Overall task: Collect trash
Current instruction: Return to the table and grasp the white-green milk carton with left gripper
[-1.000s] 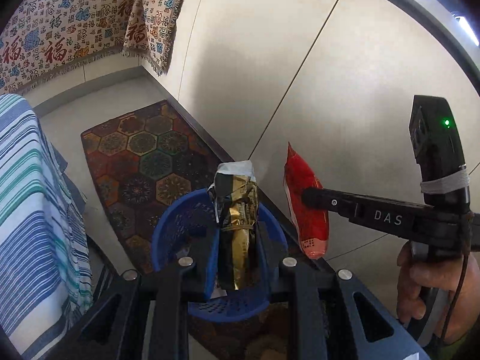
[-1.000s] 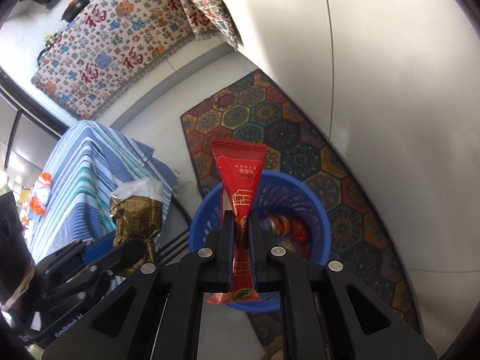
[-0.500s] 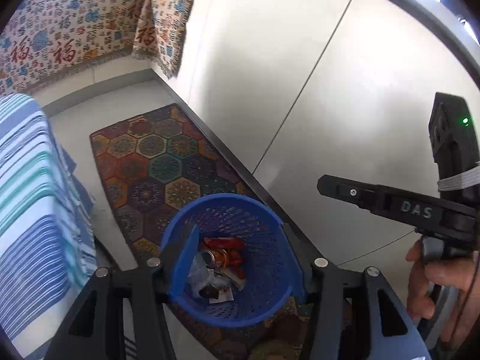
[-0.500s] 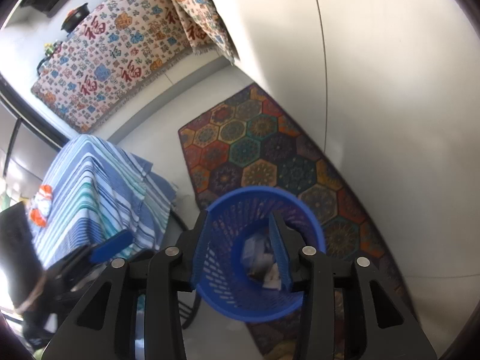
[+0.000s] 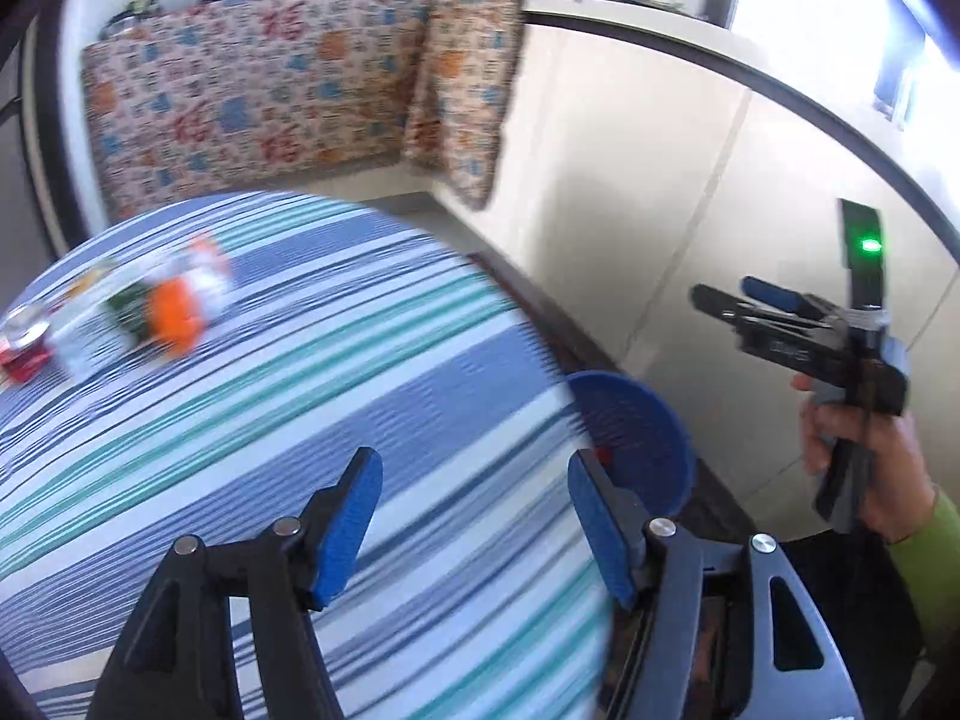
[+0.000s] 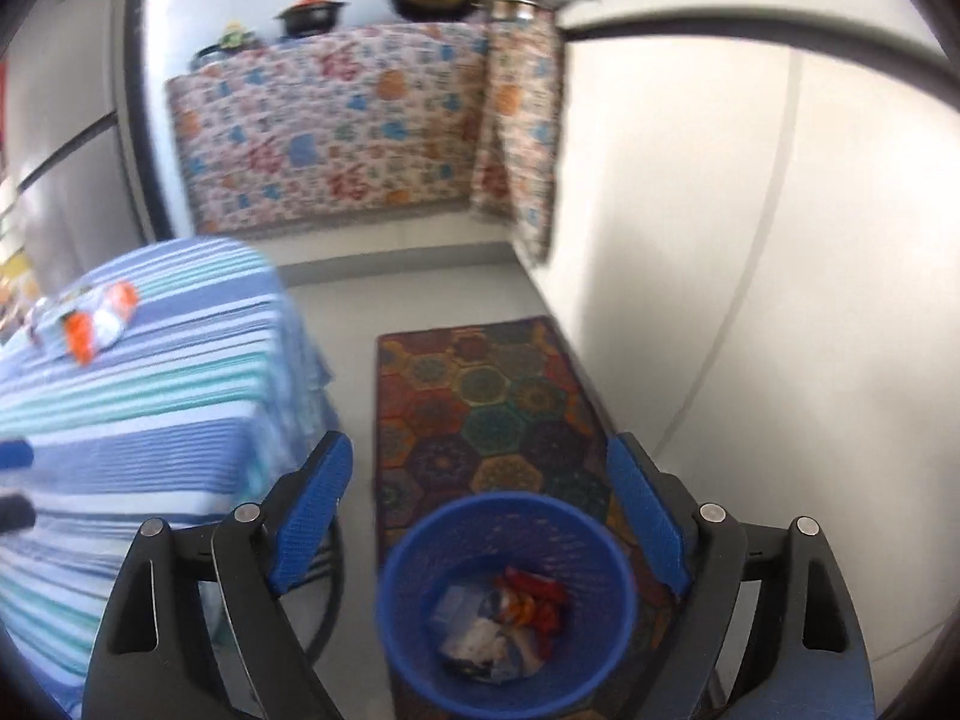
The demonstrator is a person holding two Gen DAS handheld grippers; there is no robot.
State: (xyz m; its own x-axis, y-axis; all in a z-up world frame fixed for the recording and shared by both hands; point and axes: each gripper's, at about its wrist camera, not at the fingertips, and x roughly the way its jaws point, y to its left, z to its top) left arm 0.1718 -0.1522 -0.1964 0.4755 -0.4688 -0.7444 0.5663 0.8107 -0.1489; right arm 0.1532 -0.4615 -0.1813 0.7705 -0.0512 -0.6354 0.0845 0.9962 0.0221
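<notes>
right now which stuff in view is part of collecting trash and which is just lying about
Part of the job:
- blue basket, trash already inside
- orange and white wrappers on the striped tablecloth
- red can, blurred, at the table edge
- left hand-held gripper and right hand-held gripper, both open and empty

Just lying about:
- patterned rug
- pots and pan on the counter
- printed cloth

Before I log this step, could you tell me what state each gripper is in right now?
Left gripper: open, nothing between its fingers; jaws have just been opening.
Right gripper: open, empty; jaws have just been opening.
</notes>
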